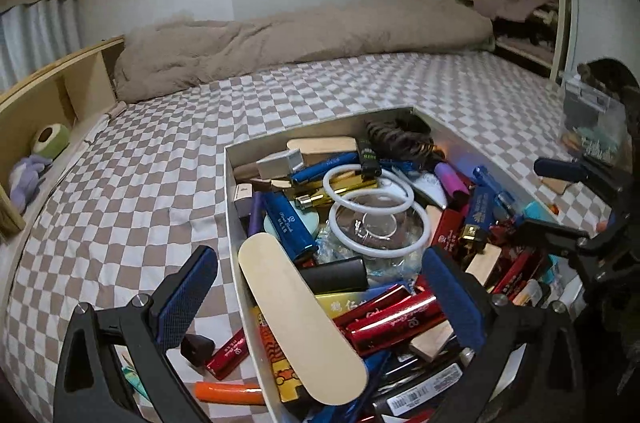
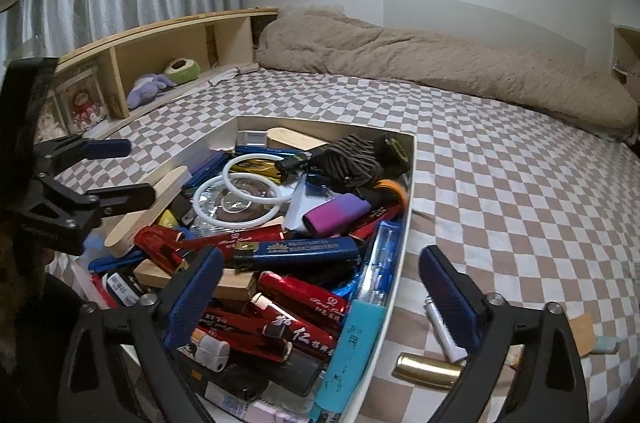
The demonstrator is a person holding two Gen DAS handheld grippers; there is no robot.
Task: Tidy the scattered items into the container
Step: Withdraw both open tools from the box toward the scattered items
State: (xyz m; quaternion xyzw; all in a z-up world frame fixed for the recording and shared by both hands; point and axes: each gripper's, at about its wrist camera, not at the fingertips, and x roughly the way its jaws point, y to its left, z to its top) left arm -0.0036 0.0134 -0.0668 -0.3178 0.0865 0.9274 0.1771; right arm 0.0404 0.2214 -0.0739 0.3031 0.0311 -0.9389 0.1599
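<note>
A white box [image 1: 231, 179] full of lighters, white rings and wooden pieces sits on the checked bed; it also shows in the right wrist view [image 2: 412, 175]. My left gripper [image 1: 320, 295] is open and empty, straddling the box's left wall. On the bed left of that wall lie a red lighter [image 1: 226, 357], an orange lighter [image 1: 228, 393] and a small black piece [image 1: 196, 347]. My right gripper [image 2: 320, 295] is open and empty over the box's right wall. Right of the box lie a gold tube [image 2: 426, 371], a white stick [image 2: 444, 329] and a light blue item [image 2: 606, 343].
A beige duvet [image 1: 296, 43] lies along the wall at the back of the bed. A wooden headboard shelf [image 2: 160, 43] holds plush toys. The other gripper shows at the right in the left wrist view [image 1: 576, 199] and at the left in the right wrist view [image 2: 92, 175].
</note>
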